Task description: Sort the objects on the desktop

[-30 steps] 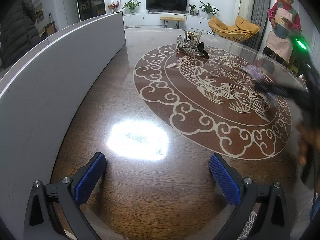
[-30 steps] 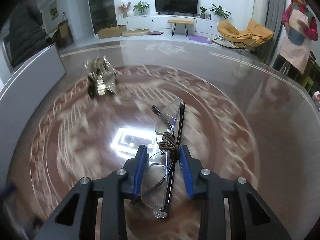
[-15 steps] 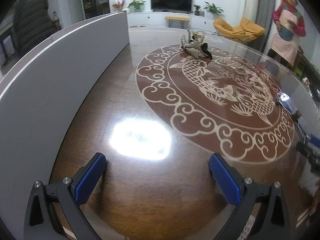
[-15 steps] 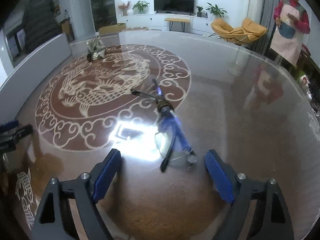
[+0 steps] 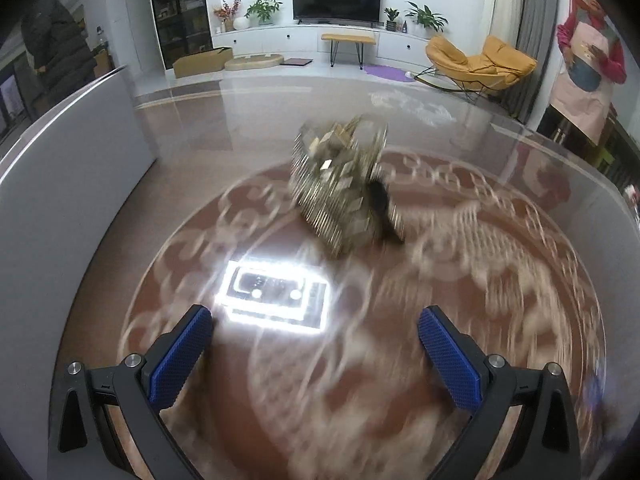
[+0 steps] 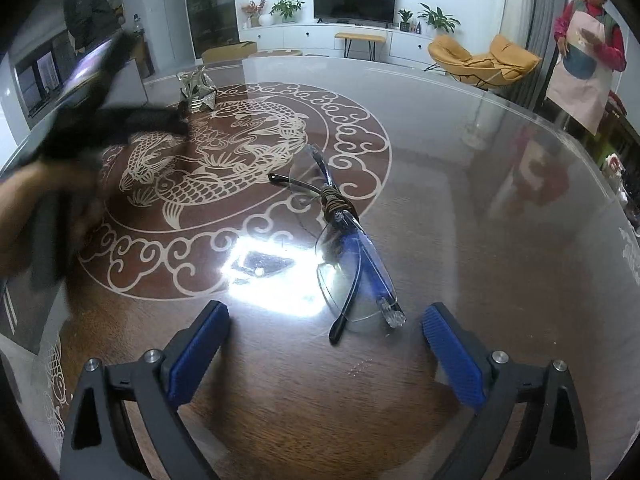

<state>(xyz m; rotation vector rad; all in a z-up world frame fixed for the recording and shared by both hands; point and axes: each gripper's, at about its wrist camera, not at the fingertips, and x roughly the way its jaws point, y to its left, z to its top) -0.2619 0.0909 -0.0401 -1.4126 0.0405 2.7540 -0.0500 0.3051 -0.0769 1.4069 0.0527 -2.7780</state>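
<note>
A: Right gripper first. Jaws opening, near full spread, nothing pinched. The glasses lie on the table just ahead of the blue pads, between the finger lines but touching neither.

B: Folded?

A: Yes, folded, temples crossed, a brown cord wrapped around the middle. Resting flat beside the glare patch, half on the edge of the carp medallion.

B: So glasses count as placed?

A: My read, yes: released and lying still on the table. Whether that spot is their final sorted place, can't tell, no tray or bin in view.

B: Left gripper?

A: Spread wide, empty, hanging over the medallion. View is motion-blurred. Straight ahead of it, well apart, sits the sequined bag, a gold-silver crumpled thing with a black piece at its right side.

B: Untouched?

A: Looks untouched. In the right wrist view the same bag is far back at the medallion's rim, and a blurred dark shape at the left edge is likely the left gripper.

B: Remaining?

A: I'd judge the bag is next, left side lined up for it. Grey panel at the left; its role is unclear.
</note>
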